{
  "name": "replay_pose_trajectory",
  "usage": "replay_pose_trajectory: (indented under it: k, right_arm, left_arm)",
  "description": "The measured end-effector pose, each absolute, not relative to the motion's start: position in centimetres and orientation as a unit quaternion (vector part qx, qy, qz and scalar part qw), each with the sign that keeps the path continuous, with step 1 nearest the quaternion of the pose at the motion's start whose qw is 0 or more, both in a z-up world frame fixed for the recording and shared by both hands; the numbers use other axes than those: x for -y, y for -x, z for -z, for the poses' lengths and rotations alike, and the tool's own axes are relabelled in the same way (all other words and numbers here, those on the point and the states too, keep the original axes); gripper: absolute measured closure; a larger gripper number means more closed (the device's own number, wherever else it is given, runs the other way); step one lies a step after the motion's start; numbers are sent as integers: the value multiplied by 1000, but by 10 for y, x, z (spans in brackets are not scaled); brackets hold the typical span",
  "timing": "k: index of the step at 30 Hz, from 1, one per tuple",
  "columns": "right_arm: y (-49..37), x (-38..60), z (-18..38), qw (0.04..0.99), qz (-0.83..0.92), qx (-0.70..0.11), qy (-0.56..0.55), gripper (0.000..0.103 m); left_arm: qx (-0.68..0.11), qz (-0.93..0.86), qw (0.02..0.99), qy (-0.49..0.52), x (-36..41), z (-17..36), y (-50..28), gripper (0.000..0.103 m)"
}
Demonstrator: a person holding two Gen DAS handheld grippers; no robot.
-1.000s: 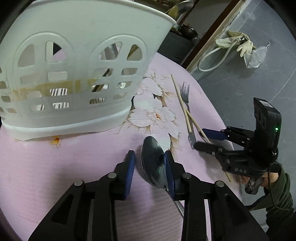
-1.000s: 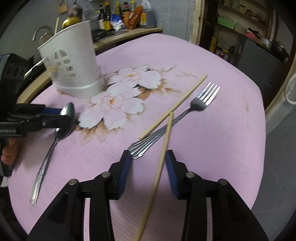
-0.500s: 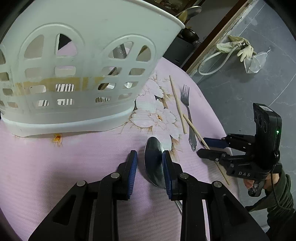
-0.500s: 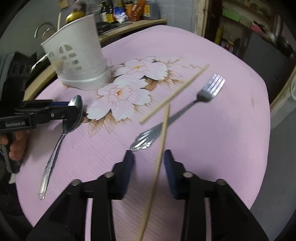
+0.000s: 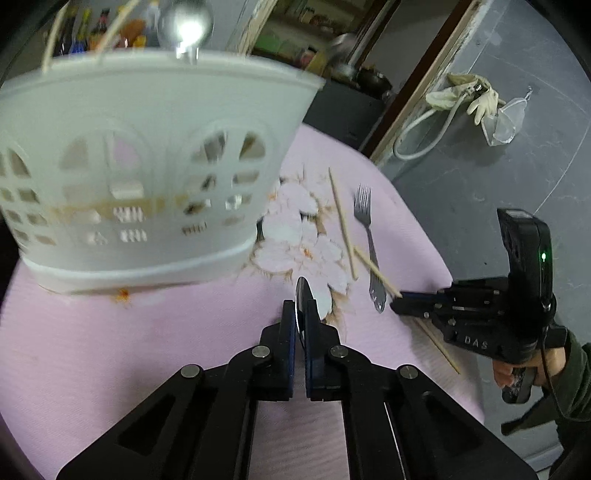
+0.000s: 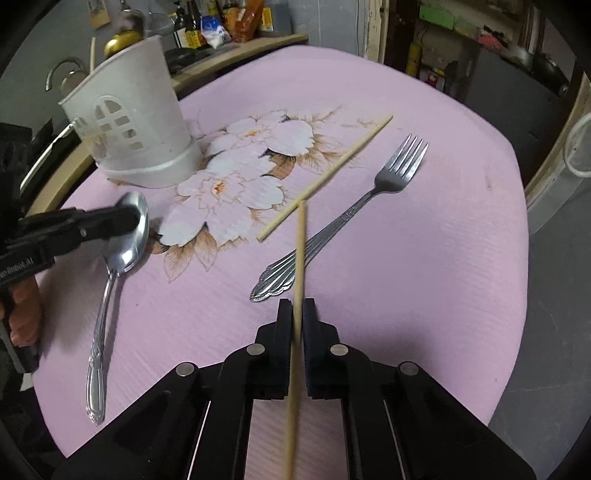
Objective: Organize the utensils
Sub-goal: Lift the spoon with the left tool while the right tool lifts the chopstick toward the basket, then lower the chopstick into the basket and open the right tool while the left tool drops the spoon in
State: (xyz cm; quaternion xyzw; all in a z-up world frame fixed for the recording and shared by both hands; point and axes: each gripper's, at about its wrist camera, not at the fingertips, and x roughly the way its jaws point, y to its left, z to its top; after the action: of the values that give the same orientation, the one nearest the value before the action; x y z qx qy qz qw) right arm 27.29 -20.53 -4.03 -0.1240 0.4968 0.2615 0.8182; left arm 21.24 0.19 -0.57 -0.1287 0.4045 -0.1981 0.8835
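My left gripper (image 5: 301, 314) is shut on the bowl of a metal spoon (image 5: 301, 302), seen edge-on; in the right wrist view the spoon (image 6: 127, 236) hangs tilted from that gripper (image 6: 138, 218), handle down towards the cloth. My right gripper (image 6: 296, 314) is shut on a wooden chopstick (image 6: 300, 258) lifted above the table; in the left wrist view it (image 5: 397, 299) holds that chopstick (image 5: 373, 267). A second chopstick (image 6: 328, 170) and a metal fork (image 6: 354, 214) lie on the pink cloth. The white slotted utensil holder (image 6: 136, 122) stands at the back left, close ahead in the left wrist view (image 5: 147, 166).
The pink flowered tablecloth (image 6: 424, 258) covers a rounded table with edges near on the right and front. A spoon and sticks stand in the holder (image 5: 184, 26). A counter with bottles (image 6: 221, 29) lies behind the table. A hose and gloves (image 5: 461, 99) lie on the grey floor.
Both grippers closed: the left on the spoon's bowl, the right on the chopstick. Both utensils have lifted off the cloth. The holder is blurred as the left view shifts.
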Motion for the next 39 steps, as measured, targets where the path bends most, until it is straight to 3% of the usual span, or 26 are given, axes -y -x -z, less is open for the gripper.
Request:
replay_pose_trajectory:
  k: [4, 11, 26, 39]
  right_arm:
    - [-258, 222, 24, 845, -286, -450, 43, 100]
    - [-240, 225, 21, 874, -284, -395, 22, 100]
    - [-190, 189, -42, 949, -296, -111, 10, 100]
    - [-210, 151, -112, 936, -351, -7, -36, 100]
  left_arm:
    - [-350, 179, 913, 103, 2, -10, -196, 102]
    - [-315, 158, 933, 75, 12, -15, -185, 102]
    - [-181, 80, 979, 51, -13, -59, -155, 103]
    - [-99, 4, 994, 40, -73, -123, -156, 103]
